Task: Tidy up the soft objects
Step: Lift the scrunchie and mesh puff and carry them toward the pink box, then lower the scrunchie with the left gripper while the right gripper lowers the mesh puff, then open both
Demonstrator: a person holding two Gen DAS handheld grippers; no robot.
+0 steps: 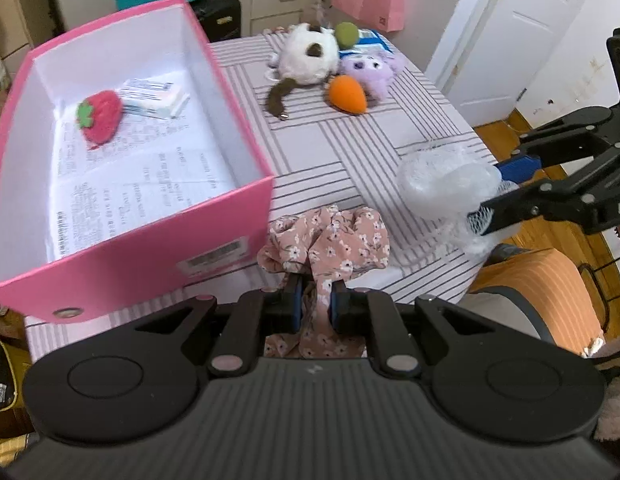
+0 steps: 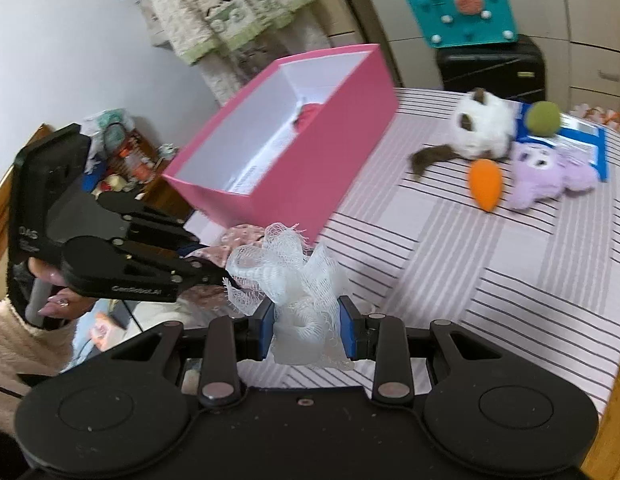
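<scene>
While left claw (image 1: 314,306) pinches floral cloth (image 1: 330,240), right claw (image 2: 308,328) clamps mesh puff (image 2: 294,276).

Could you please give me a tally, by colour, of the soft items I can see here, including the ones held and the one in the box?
White: 2 (mesh pouf in the right gripper; white plush)
Pink: 1 (floral scrunchie in the left gripper)
Red: 1 (strawberry in the pink box)
Orange: 1 (carrot)
Purple: 1 (plush)
Green: 1 (ball)
Total: 7
</scene>
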